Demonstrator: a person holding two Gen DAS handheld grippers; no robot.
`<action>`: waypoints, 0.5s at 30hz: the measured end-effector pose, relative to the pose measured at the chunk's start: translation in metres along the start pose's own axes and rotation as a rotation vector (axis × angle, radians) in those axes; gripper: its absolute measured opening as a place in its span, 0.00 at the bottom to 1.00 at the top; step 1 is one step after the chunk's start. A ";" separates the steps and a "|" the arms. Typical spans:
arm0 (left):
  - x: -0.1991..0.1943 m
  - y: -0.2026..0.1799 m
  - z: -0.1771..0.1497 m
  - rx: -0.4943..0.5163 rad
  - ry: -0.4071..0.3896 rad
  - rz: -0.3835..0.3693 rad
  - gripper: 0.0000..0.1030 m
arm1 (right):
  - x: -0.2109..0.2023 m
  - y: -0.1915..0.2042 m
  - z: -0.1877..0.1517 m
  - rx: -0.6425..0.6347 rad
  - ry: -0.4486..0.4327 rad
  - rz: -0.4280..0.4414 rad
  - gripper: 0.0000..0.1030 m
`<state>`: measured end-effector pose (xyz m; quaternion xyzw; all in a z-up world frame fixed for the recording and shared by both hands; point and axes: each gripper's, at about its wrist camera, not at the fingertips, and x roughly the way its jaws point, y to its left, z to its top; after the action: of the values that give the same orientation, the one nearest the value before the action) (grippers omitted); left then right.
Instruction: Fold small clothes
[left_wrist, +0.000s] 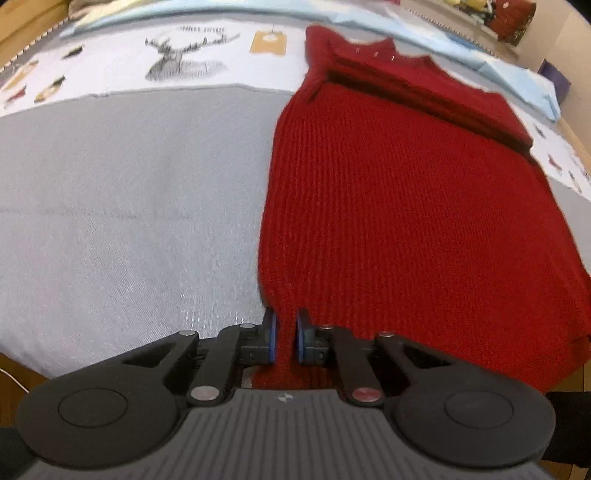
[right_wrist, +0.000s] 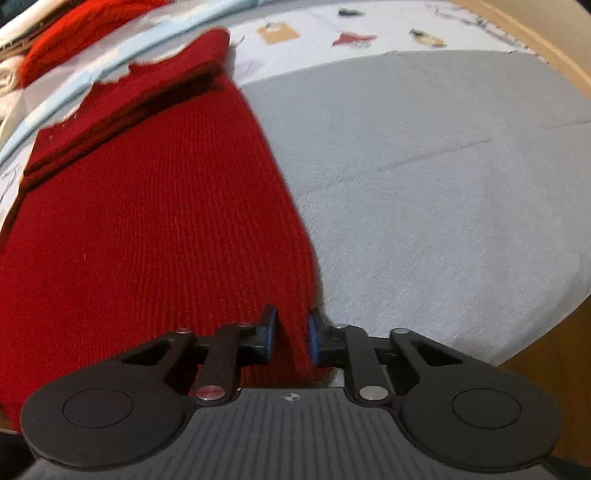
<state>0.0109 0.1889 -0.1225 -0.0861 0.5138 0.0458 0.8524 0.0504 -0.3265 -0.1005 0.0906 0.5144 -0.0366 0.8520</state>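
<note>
Two grippers are clamped on one red knit garment (left_wrist: 388, 206) lying flat on the grey cloth (left_wrist: 129, 203). Left gripper (left_wrist: 285, 339) pinches the near hem at the garment's left corner; right gripper (right_wrist: 291, 339) pinches the near hem at its right edge. Far portion is folded over.

**Knitted garment flat on the worktop, near corners in the grippers**

The knitted garment (left_wrist: 388, 206) lies on the padded mat (left_wrist: 129, 206), which covers the worktop. Its near-left corner sits between the pads of the left hand-held gripper (left_wrist: 286, 339), its near-right corner in the right hand-held gripper (right_wrist: 291, 338). A folded band crosses its far end. Beyond the mat lies a printed cloth (left_wrist: 166, 62).
</note>
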 end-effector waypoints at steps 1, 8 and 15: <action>-0.005 -0.002 -0.001 0.007 -0.015 -0.004 0.10 | -0.006 -0.003 0.001 0.010 -0.026 0.001 0.07; 0.006 0.002 -0.004 -0.014 0.052 -0.002 0.19 | -0.003 -0.016 0.004 0.088 0.003 0.033 0.14; 0.014 0.009 -0.001 -0.055 0.067 -0.016 0.26 | 0.009 -0.006 0.002 0.022 0.048 -0.036 0.40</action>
<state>0.0147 0.1978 -0.1361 -0.1153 0.5398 0.0501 0.8323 0.0555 -0.3325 -0.1079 0.0917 0.5356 -0.0553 0.8376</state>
